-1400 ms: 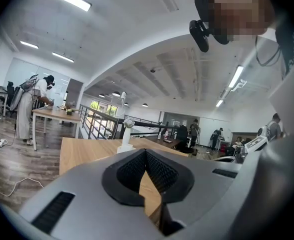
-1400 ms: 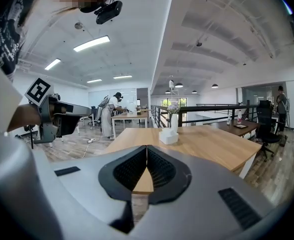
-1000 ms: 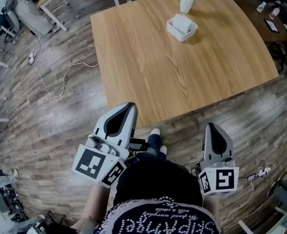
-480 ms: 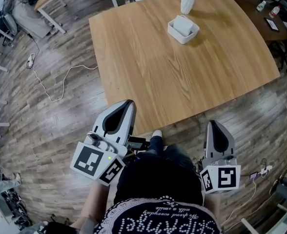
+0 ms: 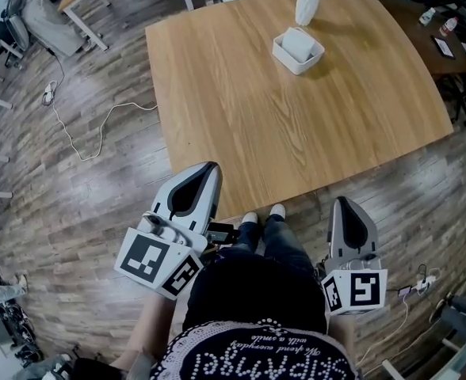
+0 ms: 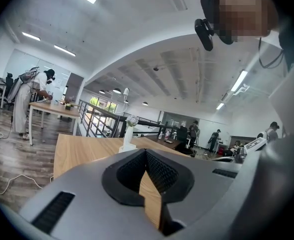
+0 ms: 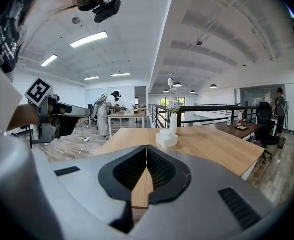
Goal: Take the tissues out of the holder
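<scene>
Tissues (image 5: 296, 42): white folded stack standing in the white square holder (image 5: 300, 65), far side of the light wooden table (image 5: 241, 125), right of centre, just beside the white vase (image 5: 307, 5). Nothing has hold of them.

Left gripper (image 5: 208, 169): pads meet tip to tip, nothing between. Right gripper (image 5: 342, 203): fully closed, empty. Both hang off the near table edge, well apart from the holder, angled slightly down.

Step in hand, my read: the approach.
- Open 1 set of jaws before arrival.
- Come at the stack from above, pinch the tissue tops only, lift straight up.
- Holder looks light and may ride up, so pin its rim with the other gripper.
- Stay off the vase, it could tip.
</scene>
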